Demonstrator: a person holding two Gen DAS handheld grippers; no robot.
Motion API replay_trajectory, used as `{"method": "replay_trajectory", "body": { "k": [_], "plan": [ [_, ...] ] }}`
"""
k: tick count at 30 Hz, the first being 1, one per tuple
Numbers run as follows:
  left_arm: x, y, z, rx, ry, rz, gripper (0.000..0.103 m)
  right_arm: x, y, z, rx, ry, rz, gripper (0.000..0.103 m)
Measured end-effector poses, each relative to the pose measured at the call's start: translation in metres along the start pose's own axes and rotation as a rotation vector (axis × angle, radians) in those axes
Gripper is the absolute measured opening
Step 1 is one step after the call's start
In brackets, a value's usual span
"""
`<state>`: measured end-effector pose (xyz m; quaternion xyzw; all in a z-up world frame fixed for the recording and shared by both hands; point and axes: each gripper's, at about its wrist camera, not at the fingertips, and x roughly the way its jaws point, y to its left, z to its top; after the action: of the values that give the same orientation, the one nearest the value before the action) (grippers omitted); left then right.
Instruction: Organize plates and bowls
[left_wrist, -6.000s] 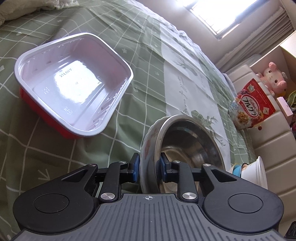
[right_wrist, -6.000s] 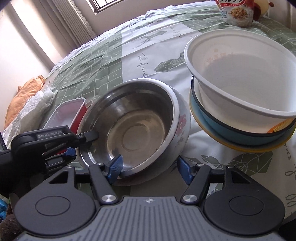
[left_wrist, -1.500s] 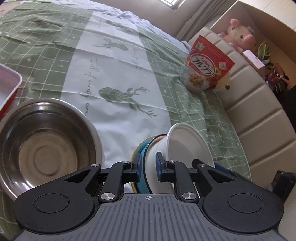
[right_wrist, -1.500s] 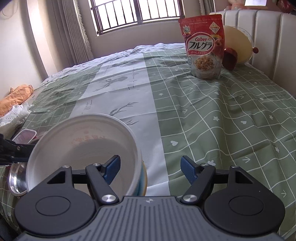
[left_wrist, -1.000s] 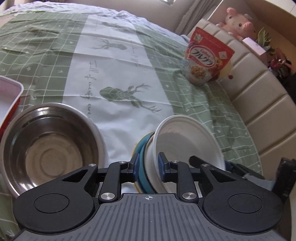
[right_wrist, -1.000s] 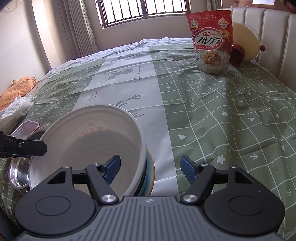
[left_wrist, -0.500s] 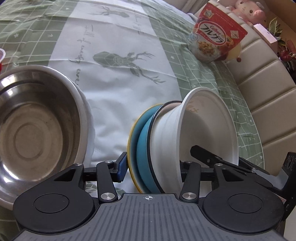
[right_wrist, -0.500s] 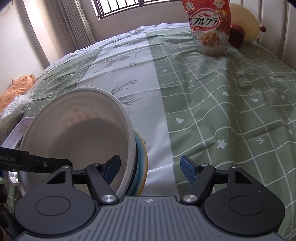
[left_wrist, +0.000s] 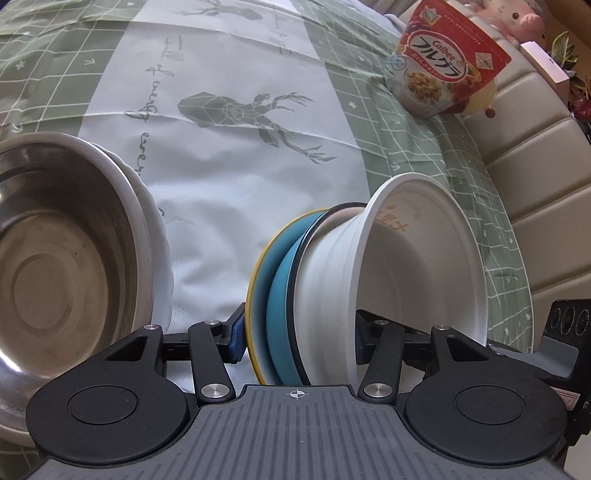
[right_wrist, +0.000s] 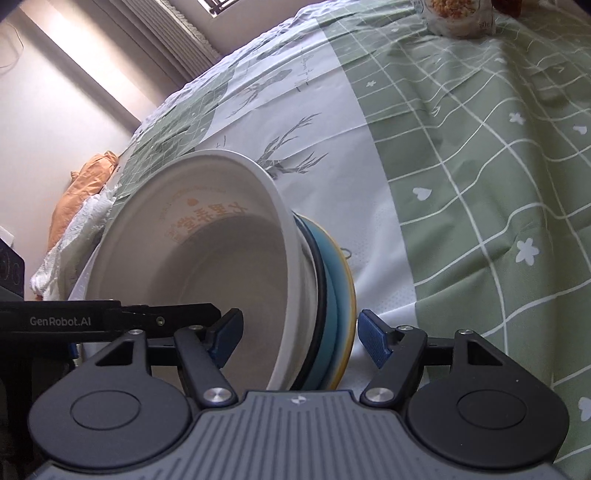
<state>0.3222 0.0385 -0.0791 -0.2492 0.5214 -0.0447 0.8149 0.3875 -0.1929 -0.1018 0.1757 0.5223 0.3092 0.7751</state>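
A stack of a yellow-rimmed plate (left_wrist: 255, 295), a blue bowl (left_wrist: 280, 295) and a white paper bowl (left_wrist: 417, 266) leans on its side over the green bedspread; its lower part is hidden. My left gripper (left_wrist: 297, 338) straddles the whole stack from one side, jaws opening. My right gripper (right_wrist: 299, 332) comes from the other side, jaws closing. One of its pads is inside the white bowl (right_wrist: 207, 273), the other outside the plate (right_wrist: 345, 306), with gaps at both. A steel bowl (left_wrist: 66, 258) nested in a white bowl lies at the left.
A red cereal bag (left_wrist: 443, 77) leans against the beige padded headboard (left_wrist: 517, 177), with a pink plush toy (left_wrist: 517, 18) above it. An orange cloth (right_wrist: 85, 192) and white bedding lie at the bed's far left edge in the right wrist view.
My left jaws let go of the stack's rim and spread wide around the whole stack. Both grippers sank and tipped down. The right jaws narrowed a little around the rim.
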Motion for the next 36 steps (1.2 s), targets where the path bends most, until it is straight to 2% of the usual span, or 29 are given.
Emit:
{"method": "replay_trajectory", "body": {
  "k": [2,5,11,22,27,30,33,36],
  "plan": [
    [-0.002,0.001,-0.001,-0.001,0.013,-0.01,0.055,0.001,-0.001,-0.002,0.026,0.027,0.023,0.066],
    [-0.009,0.004,-0.005,-0.006,0.015,-0.028,0.055,0.002,0.005,-0.008,0.016,0.031,0.004,0.067],
    [-0.02,0.005,-0.014,0.028,-0.005,0.002,0.056,0.003,0.023,-0.014,-0.003,0.049,-0.025,0.07],
    [-0.052,0.041,-0.035,-0.05,-0.037,-0.029,0.056,0.011,0.057,-0.04,-0.105,0.149,-0.011,0.07],
    [-0.05,0.039,-0.033,-0.025,-0.035,-0.022,0.056,0.007,0.058,-0.038,-0.104,0.146,-0.022,0.07],
    [-0.048,0.037,-0.031,-0.005,-0.035,-0.022,0.056,-0.002,0.051,-0.029,-0.079,0.078,-0.034,0.07],
    [-0.045,0.034,-0.029,0.013,-0.04,-0.005,0.056,-0.006,0.044,-0.018,-0.051,0.029,-0.063,0.071],
    [-0.043,0.032,-0.028,0.023,-0.04,0.005,0.056,0.003,0.043,-0.014,-0.042,0.031,-0.131,0.073]
  ]
}}
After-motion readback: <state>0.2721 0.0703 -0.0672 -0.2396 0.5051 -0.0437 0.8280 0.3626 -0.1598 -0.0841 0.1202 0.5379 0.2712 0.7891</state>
